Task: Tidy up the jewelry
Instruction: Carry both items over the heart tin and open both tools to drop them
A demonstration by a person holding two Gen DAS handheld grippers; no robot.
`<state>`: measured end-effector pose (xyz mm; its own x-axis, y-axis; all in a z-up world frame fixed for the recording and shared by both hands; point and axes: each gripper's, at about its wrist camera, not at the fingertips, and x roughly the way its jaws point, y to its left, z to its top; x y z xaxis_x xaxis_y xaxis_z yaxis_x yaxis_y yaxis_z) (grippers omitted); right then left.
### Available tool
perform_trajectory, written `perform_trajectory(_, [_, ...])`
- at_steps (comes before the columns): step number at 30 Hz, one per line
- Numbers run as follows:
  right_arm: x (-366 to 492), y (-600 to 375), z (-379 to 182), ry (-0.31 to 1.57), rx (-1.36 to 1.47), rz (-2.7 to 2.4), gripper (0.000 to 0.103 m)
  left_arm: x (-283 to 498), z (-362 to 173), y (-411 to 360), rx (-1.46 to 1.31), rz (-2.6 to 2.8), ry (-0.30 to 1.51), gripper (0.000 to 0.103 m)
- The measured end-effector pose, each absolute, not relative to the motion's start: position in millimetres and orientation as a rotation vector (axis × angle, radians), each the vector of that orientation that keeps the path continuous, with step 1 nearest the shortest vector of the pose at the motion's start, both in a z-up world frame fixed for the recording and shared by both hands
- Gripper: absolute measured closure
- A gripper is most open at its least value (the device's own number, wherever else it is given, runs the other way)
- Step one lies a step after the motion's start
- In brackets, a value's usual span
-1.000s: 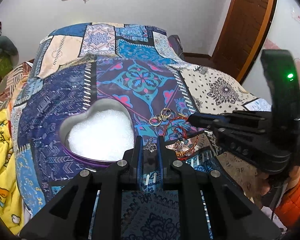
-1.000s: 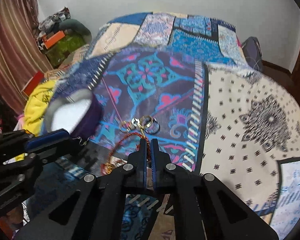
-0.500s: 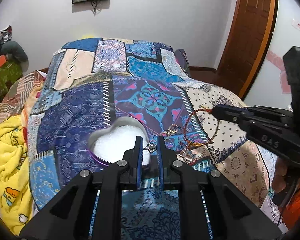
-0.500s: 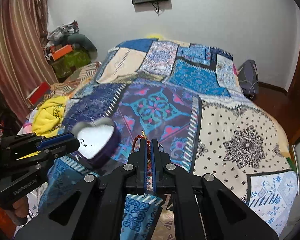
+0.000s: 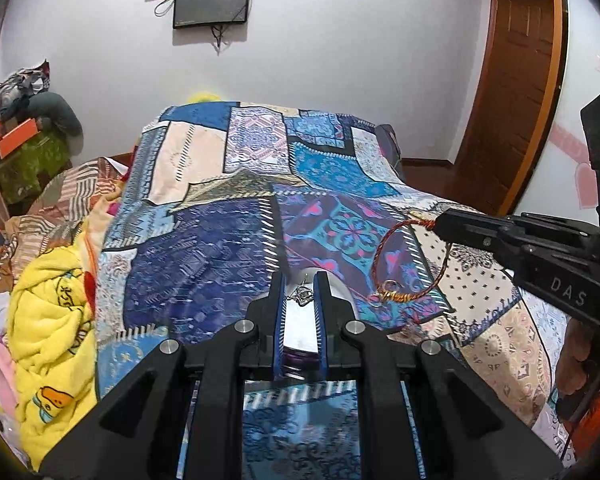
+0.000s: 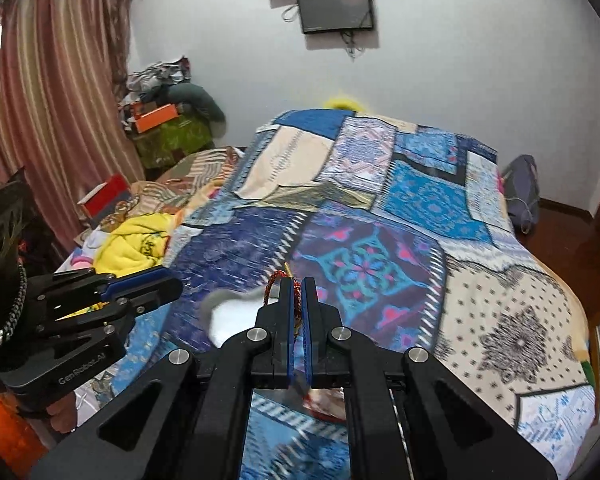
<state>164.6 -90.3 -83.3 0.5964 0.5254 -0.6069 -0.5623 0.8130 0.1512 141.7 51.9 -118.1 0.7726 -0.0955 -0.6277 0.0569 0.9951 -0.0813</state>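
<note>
While lifted above the bed (image 5: 228, 248), right hand-held gripper (image 6: 298, 296) pinching red cord bracelet (image 5: 404, 264); left hand-held gripper (image 5: 300, 300) nipping small silver charm (image 5: 303, 295) over white heart tin (image 6: 236, 320). Risks: loop swinging, snagging, slipping onto quilt; charm dropping outside tin.

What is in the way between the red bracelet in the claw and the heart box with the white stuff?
Nothing visible blocks it. The right claw holds the red bracelet in the air over the quilt. The heart box lies lower, open on top. Only the left claw, holding a small silver piece, hovers over the box.
</note>
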Motion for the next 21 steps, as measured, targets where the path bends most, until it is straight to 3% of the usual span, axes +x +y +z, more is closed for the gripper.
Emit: perform_trajectory(21, [193,-35,-141,0.883,-0.042,0.751,0.1,171,-161,73,-0.084,-0.09,0.794,0.091])
